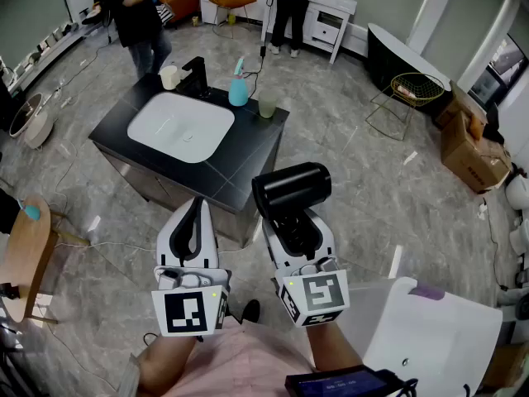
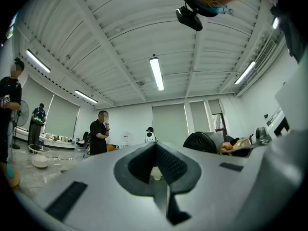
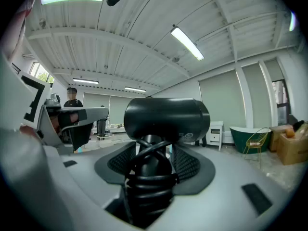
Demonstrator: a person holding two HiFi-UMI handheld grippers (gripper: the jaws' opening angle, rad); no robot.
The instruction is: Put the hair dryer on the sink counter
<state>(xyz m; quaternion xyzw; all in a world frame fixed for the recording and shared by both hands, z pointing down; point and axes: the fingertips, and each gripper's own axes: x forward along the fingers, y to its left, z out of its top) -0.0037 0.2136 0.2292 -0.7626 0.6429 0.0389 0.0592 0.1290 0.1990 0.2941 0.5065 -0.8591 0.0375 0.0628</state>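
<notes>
**Fig.** Head view w/ both gripper views.

**R gripper** (image 1: 294,226): jaws stand wide, pads clamped on the handle of the black hair dryer (image 1: 291,187). Barrel lies crosswise just beyond the jaw tips. Cord (image 3: 150,174) is coiled round the handle btwn the pads.

**L gripper** (image 1: 195,209): just left of the R one, side by side, not touching. Jaws closed tip to tip and nothing held; only the hollow btwn the pads is open.

**Sink counter** (image 1: 240,151): black top, ahead of both grippers. Hair dryer is carried by its near corner, not set down.

**On the counter:** white basin (image 1: 180,128) ahead-left of the L tips. Faucet (image 1: 197,74), teal bottle (image 1: 238,92) and two cups stand along the far edge.
</notes>
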